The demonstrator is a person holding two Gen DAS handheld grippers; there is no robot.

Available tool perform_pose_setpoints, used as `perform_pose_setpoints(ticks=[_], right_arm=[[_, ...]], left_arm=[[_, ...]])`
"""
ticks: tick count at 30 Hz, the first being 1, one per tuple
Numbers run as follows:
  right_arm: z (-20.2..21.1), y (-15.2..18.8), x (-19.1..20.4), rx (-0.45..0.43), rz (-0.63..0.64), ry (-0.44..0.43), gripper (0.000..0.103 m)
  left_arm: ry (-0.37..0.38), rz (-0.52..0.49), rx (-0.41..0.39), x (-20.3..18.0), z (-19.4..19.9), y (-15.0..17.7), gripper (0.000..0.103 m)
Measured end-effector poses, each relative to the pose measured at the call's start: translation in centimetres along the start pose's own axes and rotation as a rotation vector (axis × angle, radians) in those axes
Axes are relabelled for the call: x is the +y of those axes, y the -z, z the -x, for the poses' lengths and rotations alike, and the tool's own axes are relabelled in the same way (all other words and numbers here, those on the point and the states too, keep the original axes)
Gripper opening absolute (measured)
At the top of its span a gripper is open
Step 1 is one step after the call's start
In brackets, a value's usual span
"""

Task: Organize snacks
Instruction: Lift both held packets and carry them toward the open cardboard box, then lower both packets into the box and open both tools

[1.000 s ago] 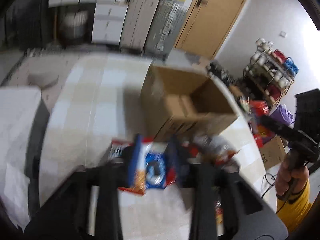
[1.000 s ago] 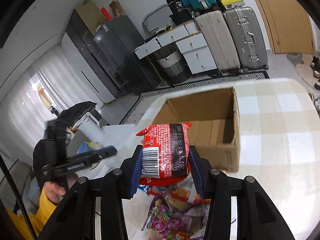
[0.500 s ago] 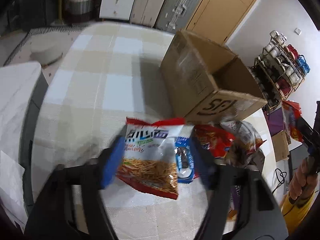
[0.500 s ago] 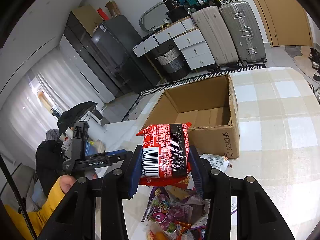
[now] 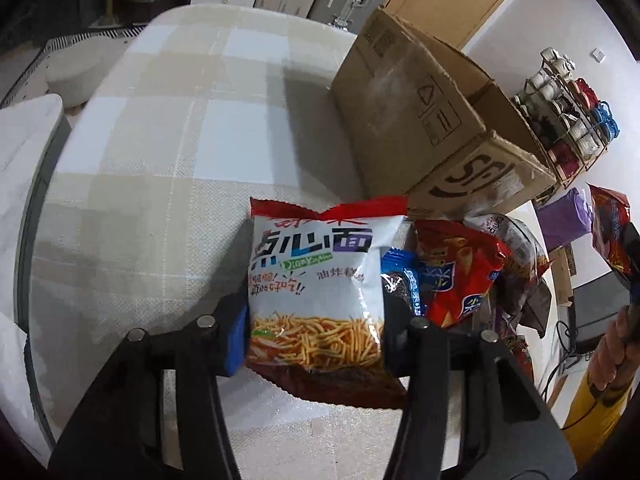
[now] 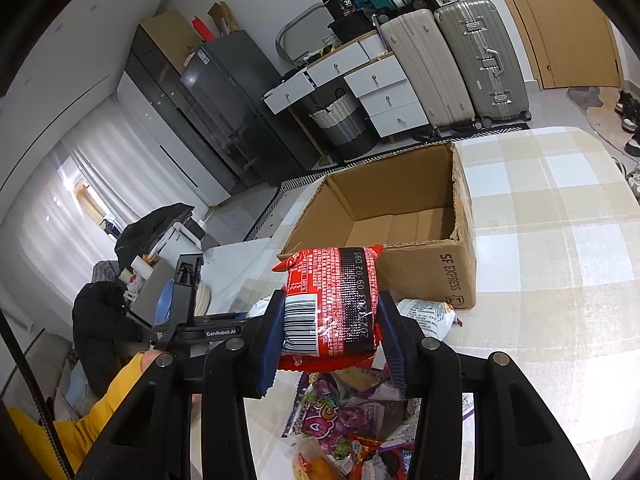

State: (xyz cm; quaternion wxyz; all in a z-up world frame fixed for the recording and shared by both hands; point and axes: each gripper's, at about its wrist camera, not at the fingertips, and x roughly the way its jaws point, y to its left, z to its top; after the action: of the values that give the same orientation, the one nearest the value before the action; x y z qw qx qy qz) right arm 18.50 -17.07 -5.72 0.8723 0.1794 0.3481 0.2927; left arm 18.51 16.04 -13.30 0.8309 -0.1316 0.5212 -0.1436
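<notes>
The left gripper (image 5: 314, 312) straddles the white noodle-snack bag (image 5: 316, 292), which lies on the checked tablecloth (image 5: 160, 160). Its jaws have just been closing, and the blue pad at the 9 o'clock side of the bag and the dark pad at the 3 o'clock side now meet the bag's edges; the film shows no deep crease, so the clamp reads as light. The right gripper (image 6: 330, 328) is clamped on the red snack pack (image 6: 332, 304), carried clear of the table with its barcode face toward the camera. The open cardboard box (image 6: 400, 216) stands at 12 o'clock from the right gripper, just beyond the held pack; in the left wrist view the same box sits at 1 o'clock from the white bag. At 3 o'clock of the white bag the remaining heap begins: a blue cookie packet (image 5: 402, 280) touching it, then a red chip bag (image 5: 460, 276). More wrappers lie under the right gripper at 6 o'clock. Step in hand, by judgement: securing the white bag for pickup while the red pack waits for deposit. The next move calls for a firm squeeze, a straight lift so the blue packet is not dragged along, then travel over the box rim before release.
</notes>
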Motion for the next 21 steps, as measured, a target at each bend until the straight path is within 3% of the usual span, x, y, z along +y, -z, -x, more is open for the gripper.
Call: perform_pose_setpoints(ticks=[5,10,15,18,21], right_arm=[[0.3,0.1,0.2,-0.006,0.004,0.0,0.045],[0.6,-0.3,1.1,-0.017,0.029,-0.007,0.045],[1.1,-2.3,2.5,-0.042,0.075,-0.003,0.045],[1.3,-4.0,3.4,-0.06,0.107,0.006,0.045],[1.5,-5.6,4.4,-0.073,0.144,0.017,0.045]], left_arm=[[-0.029,-0.022,-0.057,-0.4,1.9,0.5,0.045],[-0.043,-0.064,-0.15,-2.0,6.1,0.6,0.045],[-0.024,-0.151,-0.235,-6.1,10.9,-0.2,0.045],[-0.075,-0.173,-0.279,-8.7,12.9,-1.2,0.045],[-0.076,-0.213,-0.325,-11.3,14.5,-2.6,0.045]])
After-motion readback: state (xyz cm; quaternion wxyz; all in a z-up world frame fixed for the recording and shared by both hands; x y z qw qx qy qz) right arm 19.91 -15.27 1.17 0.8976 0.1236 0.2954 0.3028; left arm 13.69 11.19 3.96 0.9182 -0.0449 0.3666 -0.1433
